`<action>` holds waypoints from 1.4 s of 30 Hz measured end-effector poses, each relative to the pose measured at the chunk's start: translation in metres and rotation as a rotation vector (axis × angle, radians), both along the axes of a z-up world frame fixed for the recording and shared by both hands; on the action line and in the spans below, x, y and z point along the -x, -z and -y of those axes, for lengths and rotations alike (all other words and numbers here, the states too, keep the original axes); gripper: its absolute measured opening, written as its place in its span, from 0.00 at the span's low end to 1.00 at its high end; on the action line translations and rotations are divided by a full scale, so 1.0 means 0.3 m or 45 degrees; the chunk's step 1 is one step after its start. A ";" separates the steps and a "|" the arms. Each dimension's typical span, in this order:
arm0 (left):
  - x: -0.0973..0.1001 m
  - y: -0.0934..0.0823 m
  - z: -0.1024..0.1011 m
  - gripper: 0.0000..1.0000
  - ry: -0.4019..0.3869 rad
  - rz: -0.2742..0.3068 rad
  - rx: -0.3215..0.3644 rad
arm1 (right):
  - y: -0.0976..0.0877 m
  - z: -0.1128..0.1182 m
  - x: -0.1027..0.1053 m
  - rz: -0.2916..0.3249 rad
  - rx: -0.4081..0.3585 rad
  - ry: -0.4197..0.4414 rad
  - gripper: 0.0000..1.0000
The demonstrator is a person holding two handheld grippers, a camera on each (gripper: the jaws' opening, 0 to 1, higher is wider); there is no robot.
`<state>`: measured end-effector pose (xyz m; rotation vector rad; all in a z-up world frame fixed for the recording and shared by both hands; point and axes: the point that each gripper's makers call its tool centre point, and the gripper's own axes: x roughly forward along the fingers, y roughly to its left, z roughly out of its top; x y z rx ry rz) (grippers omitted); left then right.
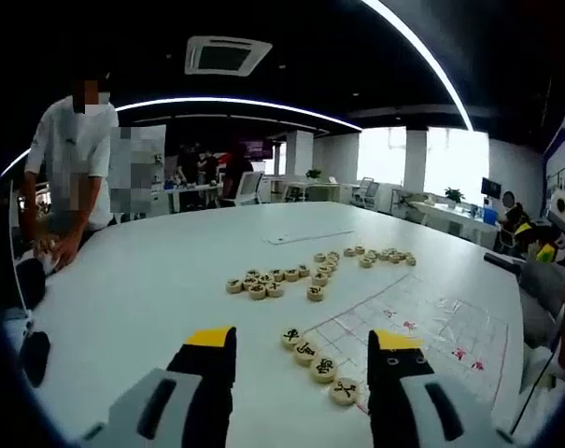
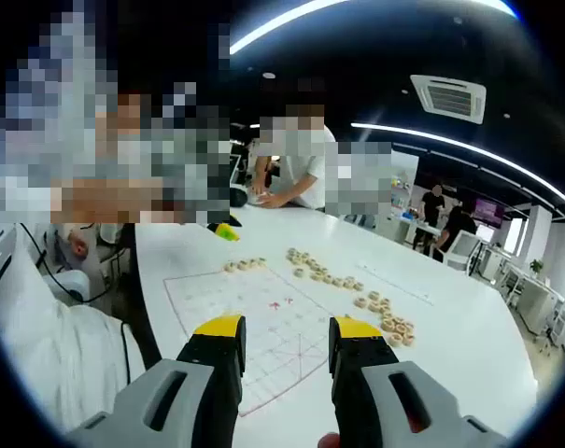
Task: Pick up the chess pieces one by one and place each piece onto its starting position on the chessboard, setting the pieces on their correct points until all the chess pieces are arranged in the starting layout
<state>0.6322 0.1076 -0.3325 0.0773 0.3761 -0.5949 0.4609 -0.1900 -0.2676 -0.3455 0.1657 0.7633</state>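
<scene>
A clear chessboard sheet (image 1: 422, 327) with red lines lies on the white table (image 1: 170, 271). Several round wooden chess pieces (image 1: 319, 359) stand in a row along its near edge, between my left gripper's jaws. More loose pieces (image 1: 268, 283) lie beyond in a curved string, reaching a far cluster (image 1: 385, 255). My left gripper (image 1: 305, 350) is open, hovering just short of the row. In the right gripper view the board (image 2: 263, 317) lies ahead, a few pieces (image 2: 245, 265) on its far edge and a line of loose pieces (image 2: 357, 294) to the right. My right gripper (image 2: 287, 336) is open and holds nothing.
A person in a white shirt (image 1: 72, 159) leans on the table's far left edge; the same person (image 2: 296, 163) is at the table's far end in the right gripper view. A white paper sheet (image 1: 310, 236) lies farther back. A yellow object (image 2: 227, 231) sits near the far corner. Desks and chairs (image 1: 245, 187) stand behind.
</scene>
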 end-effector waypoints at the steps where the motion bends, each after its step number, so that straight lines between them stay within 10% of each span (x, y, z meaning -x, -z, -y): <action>1: -0.011 -0.003 -0.003 0.55 -0.007 0.003 -0.009 | 0.001 0.001 0.000 -0.001 0.000 0.001 0.36; 12: -0.142 0.002 0.040 0.45 -0.068 -0.009 -0.008 | 0.001 0.003 0.002 0.000 0.001 -0.004 0.36; 25: -0.329 0.129 0.039 0.33 -0.133 0.005 -0.213 | 0.011 -0.001 0.004 -0.012 0.008 -0.023 0.37; 42: -0.471 0.209 0.059 0.33 -0.208 -0.022 -0.163 | 0.022 -0.001 -0.011 -0.029 -0.001 -0.025 0.38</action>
